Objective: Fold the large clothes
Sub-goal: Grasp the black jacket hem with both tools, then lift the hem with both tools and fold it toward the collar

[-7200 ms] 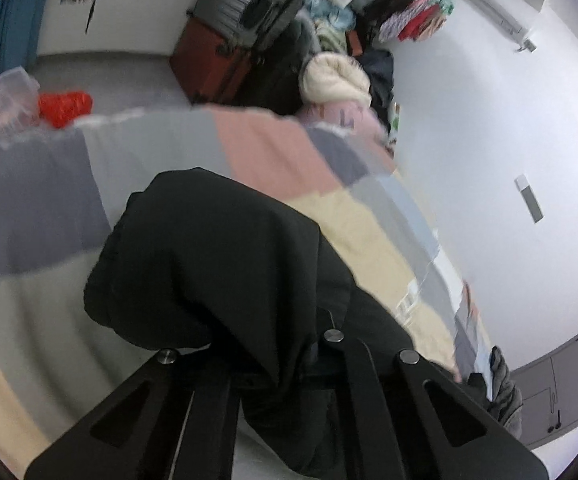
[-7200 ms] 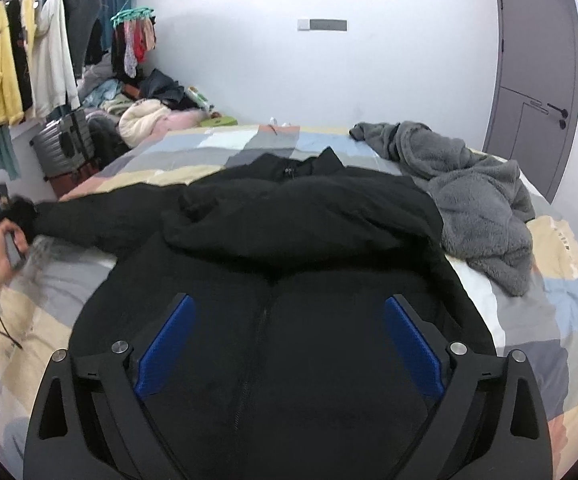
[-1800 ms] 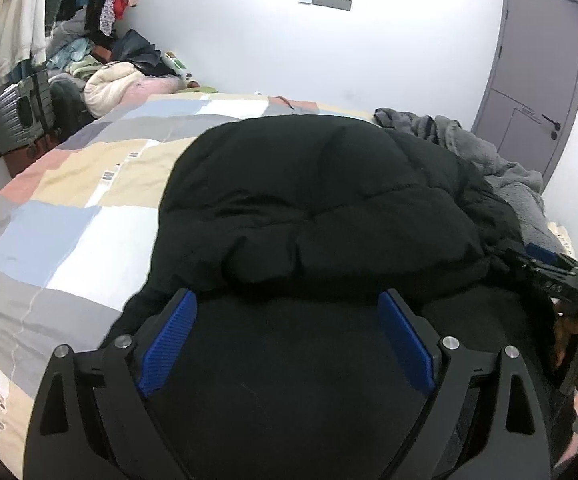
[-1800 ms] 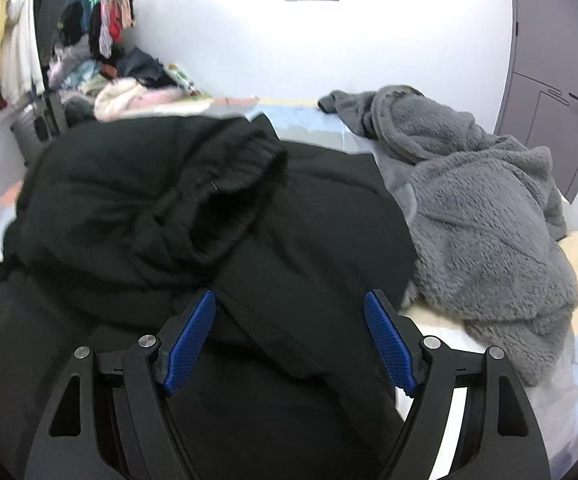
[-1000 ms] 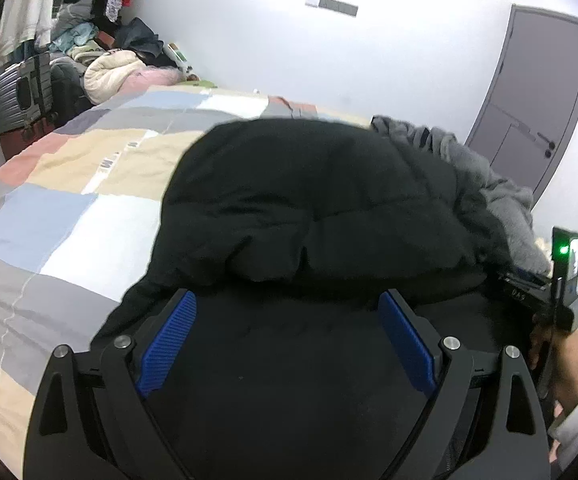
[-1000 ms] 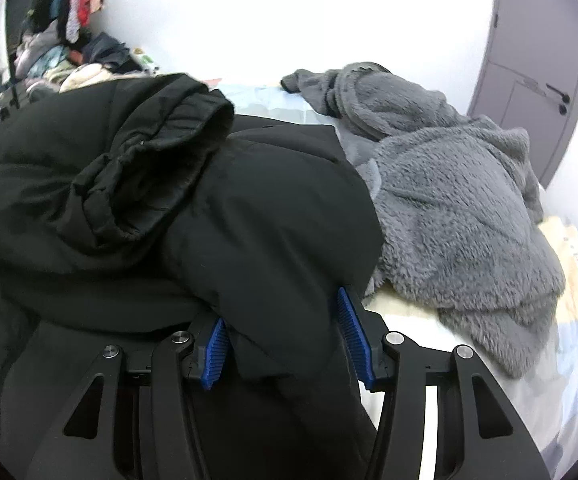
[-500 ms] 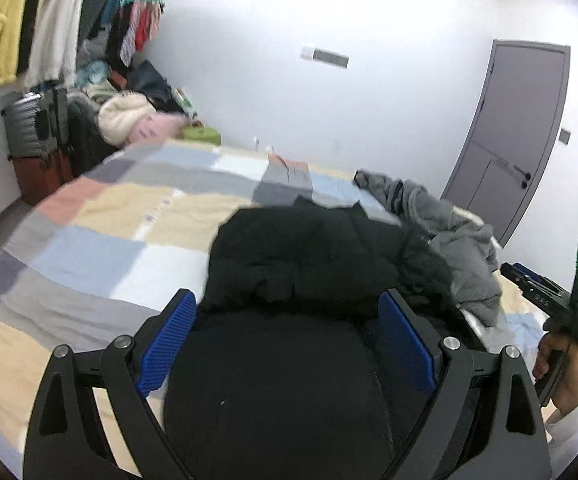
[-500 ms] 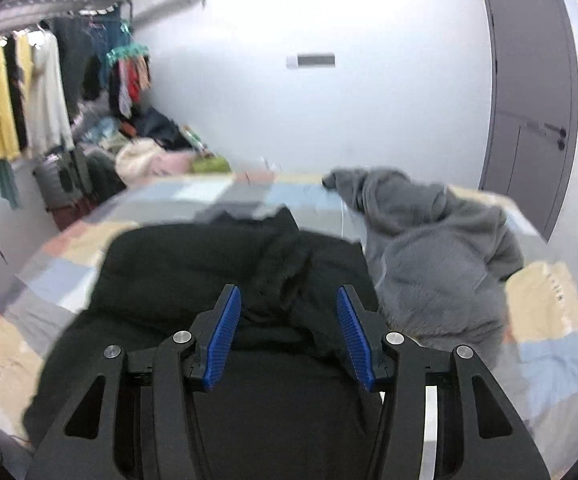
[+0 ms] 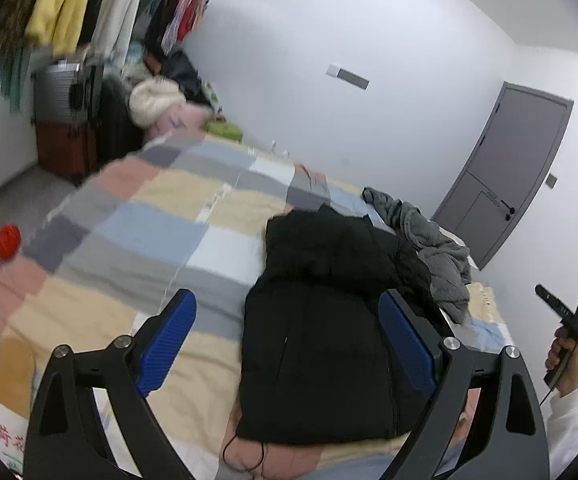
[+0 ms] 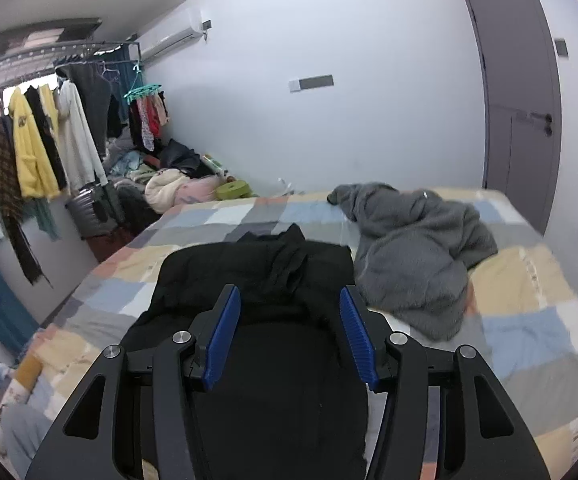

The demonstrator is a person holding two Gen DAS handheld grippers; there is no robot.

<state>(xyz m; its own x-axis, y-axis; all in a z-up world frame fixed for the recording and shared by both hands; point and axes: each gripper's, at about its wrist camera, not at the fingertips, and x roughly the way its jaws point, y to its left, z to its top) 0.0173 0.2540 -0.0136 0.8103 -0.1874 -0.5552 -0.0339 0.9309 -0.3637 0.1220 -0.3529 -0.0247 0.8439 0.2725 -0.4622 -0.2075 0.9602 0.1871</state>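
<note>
Black coat [image 9: 321, 320] lies on the bed [image 9: 137, 248], sleeves tucked in as a narrow block, ready for a cross fold. Grey fleece [image 10: 417, 256] touches its right edge, unfolded. Left tool [image 9: 289, 344] spread, empty; right tool [image 10: 289, 336] opening, nothing pinched, above coat.

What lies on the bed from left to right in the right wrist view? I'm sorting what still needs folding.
Bare patchwork bedspread → folded black jacket → crumpled grey fleece garment → more bare bedspread up to the bed's right edge.
</note>
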